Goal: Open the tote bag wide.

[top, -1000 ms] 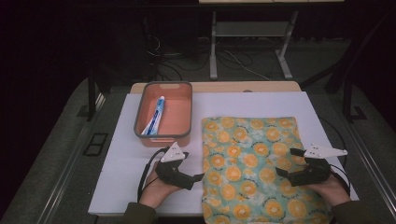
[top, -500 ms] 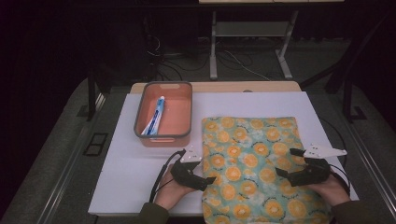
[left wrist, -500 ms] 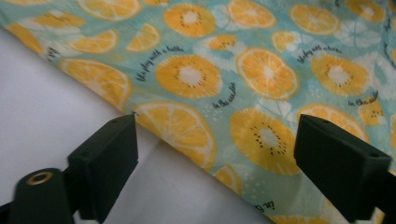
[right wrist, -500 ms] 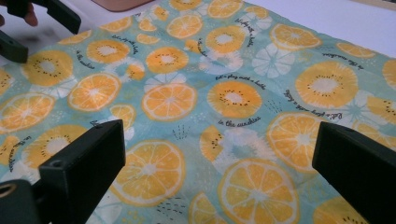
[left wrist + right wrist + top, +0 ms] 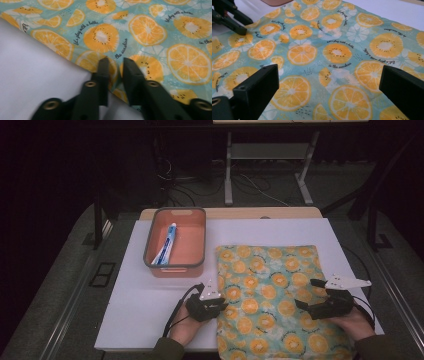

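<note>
A white tabletop (image 5: 150, 320) is seen under a teal cloth printed with orange and kiwi slices (image 5: 272, 295), which is spread flat over its right half and cut off at the near edge. The black left gripper (image 5: 220, 306) is pictured at the cloth's left hem, jaws nearly together with a fold of the hem between them (image 5: 115, 72); whether the fabric is fully pinched cannot be told. The black right gripper (image 5: 305, 306) is held over the cloth's right part, jaws wide apart. Farther back, a coral plastic bin (image 5: 195, 265) is seen holding a blue-and-white tube (image 5: 166, 245). Beyond the table, a dim room with floor cables (image 5: 250, 182) is hardly made out.
</note>
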Motion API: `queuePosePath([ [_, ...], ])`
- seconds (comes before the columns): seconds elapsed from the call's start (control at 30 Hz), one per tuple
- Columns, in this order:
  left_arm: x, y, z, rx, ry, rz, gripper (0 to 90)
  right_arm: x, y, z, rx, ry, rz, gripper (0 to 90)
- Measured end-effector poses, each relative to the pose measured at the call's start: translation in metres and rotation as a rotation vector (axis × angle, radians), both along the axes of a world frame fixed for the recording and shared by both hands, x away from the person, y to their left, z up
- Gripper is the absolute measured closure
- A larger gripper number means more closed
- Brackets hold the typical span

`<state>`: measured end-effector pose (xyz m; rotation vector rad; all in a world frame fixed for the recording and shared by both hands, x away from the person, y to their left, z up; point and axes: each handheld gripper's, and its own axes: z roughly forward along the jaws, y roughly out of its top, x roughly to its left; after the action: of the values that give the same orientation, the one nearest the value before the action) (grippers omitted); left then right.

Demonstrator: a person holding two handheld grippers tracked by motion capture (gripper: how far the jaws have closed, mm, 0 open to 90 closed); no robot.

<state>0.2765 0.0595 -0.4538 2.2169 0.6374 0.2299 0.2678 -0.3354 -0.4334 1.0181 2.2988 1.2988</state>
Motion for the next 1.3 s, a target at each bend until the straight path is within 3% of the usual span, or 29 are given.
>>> queuePosePath([
  [0.03,0.0,0.0,0.0,-0.002,0.002,-0.007,82.1,0.0,0.0,0.0,0.0,0.0,0.0,2.4],
  [0.07,0.001,0.0,0.0,-0.002,0.008,-0.004,88.4,0.0,0.0,0.0,0.0,0.0,0.0,2.4],
  [0.2,0.005,-0.001,0.002,0.005,-0.007,-0.006,89.5,0.0,0.0,0.0,0.004,0.001,0.0,2.4],
  [0.47,0.042,-0.006,0.007,0.041,-0.076,0.049,89.6,0.0,-0.001,0.0,0.012,0.002,0.001,2.4],
  [0.57,0.061,-0.013,0.003,0.047,-0.086,0.078,89.6,0.0,-0.001,0.0,0.014,0.004,0.001,2.4],
  [0.67,0.068,-0.016,0.001,0.052,-0.086,0.081,89.6,0.0,-0.001,0.0,0.017,0.004,0.0,2.4],
  [0.77,0.075,-0.019,-0.001,0.03,-0.084,0.091,88.8,0.001,-0.002,0.0,0.016,0.005,-0.002,2.4],
  [0.87,0.074,-0.018,0.0,0.026,-0.082,0.104,82.4,0.0,-0.002,0.0,0.018,0.003,-0.001,2.4],
  [0.93,0.071,-0.014,0.005,0.005,-0.071,0.12,66.9,0.001,-0.003,0.0,0.019,0.002,-0.004,2.4],
  [0.97,0.069,-0.012,0.009,-0.002,-0.073,0.126,66.9,0.001,-0.003,0.0,0.019,0.002,-0.004,2.4],
  [1.0,0.065,-0.009,0.013,-0.009,-0.071,0.136,56.9,0.0,-0.002,0.0,0.019,0.003,-0.003,2.4],
  [1.07,0.056,-0.003,0.02,-0.033,-0.063,0.14,53.9,0.0,-0.002,0.0,0.017,0.003,-0.003,2.4],
  [1.17,0.039,0.008,0.028,-0.035,-0.057,0.13,44.1,0.0,-0.003,0.0,0.016,0.002,-0.003,2.4],
  [1.3,0.017,0.022,0.026,-0.072,-0.001,0.128,35.5,0.0,-0.002,0.0,0.014,0.002,-0.002,2.4],
])
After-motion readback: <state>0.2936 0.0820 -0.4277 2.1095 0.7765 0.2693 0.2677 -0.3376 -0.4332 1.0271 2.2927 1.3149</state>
